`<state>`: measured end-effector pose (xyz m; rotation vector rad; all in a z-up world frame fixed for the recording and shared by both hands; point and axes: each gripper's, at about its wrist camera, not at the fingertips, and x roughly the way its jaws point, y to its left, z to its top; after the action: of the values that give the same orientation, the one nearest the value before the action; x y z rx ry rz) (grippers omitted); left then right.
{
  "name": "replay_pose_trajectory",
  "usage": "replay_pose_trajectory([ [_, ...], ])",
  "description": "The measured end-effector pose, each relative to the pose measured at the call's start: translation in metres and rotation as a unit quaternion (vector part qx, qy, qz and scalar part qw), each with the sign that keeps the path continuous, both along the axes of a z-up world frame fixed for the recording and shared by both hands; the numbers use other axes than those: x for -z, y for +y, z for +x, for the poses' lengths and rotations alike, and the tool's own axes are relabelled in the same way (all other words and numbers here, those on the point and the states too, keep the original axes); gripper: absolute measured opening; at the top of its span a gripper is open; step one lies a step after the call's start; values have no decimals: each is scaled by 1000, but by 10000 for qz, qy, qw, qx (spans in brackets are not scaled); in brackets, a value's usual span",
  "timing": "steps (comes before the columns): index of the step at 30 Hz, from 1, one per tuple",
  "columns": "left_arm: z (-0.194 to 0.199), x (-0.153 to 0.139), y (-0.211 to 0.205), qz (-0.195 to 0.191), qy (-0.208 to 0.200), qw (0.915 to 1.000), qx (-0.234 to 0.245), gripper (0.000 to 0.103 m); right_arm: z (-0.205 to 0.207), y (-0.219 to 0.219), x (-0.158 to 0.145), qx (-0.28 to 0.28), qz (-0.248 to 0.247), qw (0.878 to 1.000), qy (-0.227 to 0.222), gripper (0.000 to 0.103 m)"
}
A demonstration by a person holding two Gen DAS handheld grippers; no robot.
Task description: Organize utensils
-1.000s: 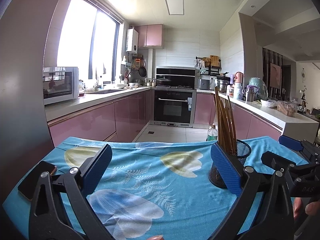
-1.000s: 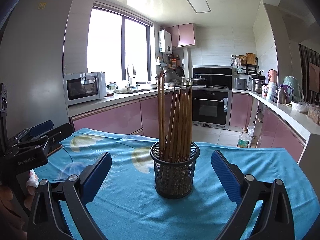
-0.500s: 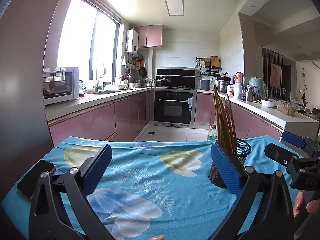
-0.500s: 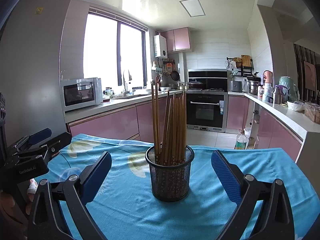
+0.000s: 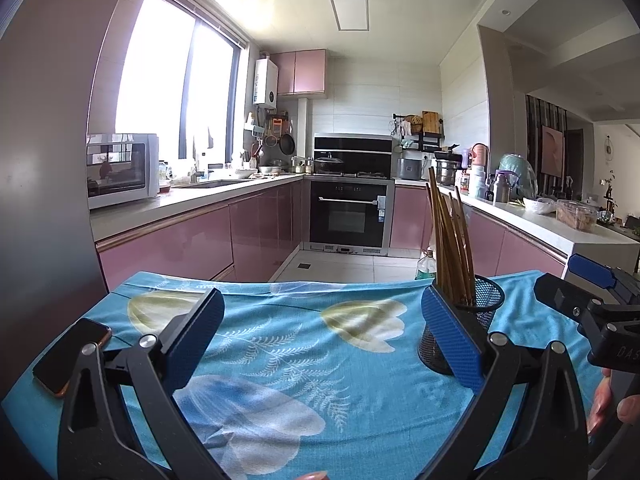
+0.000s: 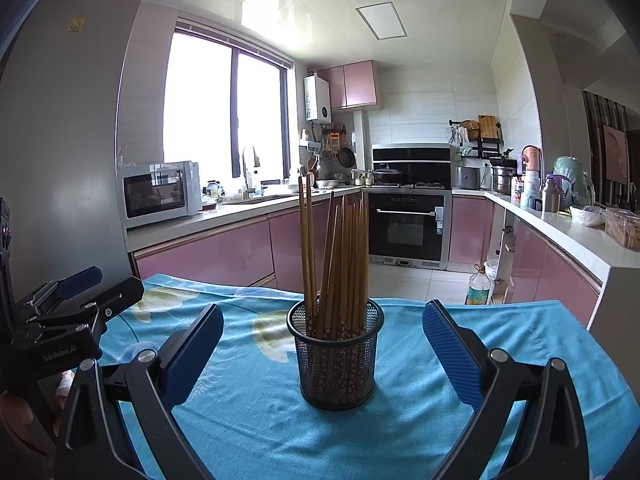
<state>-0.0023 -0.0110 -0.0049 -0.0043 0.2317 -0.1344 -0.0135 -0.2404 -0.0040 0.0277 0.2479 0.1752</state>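
Observation:
A black mesh holder (image 6: 335, 356) stands upright on the blue flowered tablecloth (image 6: 248, 420), filled with several brown chopsticks (image 6: 340, 256). My right gripper (image 6: 323, 356) is open, its blue pads on either side of the holder and apart from it. In the left wrist view the same holder (image 5: 482, 312) sits partly behind the right pad, chopsticks (image 5: 450, 248) leaning in it. My left gripper (image 5: 323, 336) is open over bare cloth with nothing between its pads. The right gripper's body (image 5: 592, 316) shows at the far right, held by a hand (image 5: 608, 404).
A dark phone (image 5: 72, 356) lies at the table's left edge. The left gripper's body (image 6: 60, 320) shows at the left of the right wrist view. Beyond the table are pink kitchen cabinets (image 5: 200, 240), an oven (image 5: 348, 216) and a bottle on the floor (image 6: 478, 288).
The right gripper has drawn back and to the right a little; the holder sits slightly left of centre between its pads. In the left wrist view the right gripper's body slid rightward.

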Motion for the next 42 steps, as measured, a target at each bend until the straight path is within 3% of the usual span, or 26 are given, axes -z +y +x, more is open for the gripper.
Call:
replay_pose_trajectory([
  [42,5,2,-3,-19,72,10000,4,97,-3,-3,-1,151,-56,9999,-39,97],
])
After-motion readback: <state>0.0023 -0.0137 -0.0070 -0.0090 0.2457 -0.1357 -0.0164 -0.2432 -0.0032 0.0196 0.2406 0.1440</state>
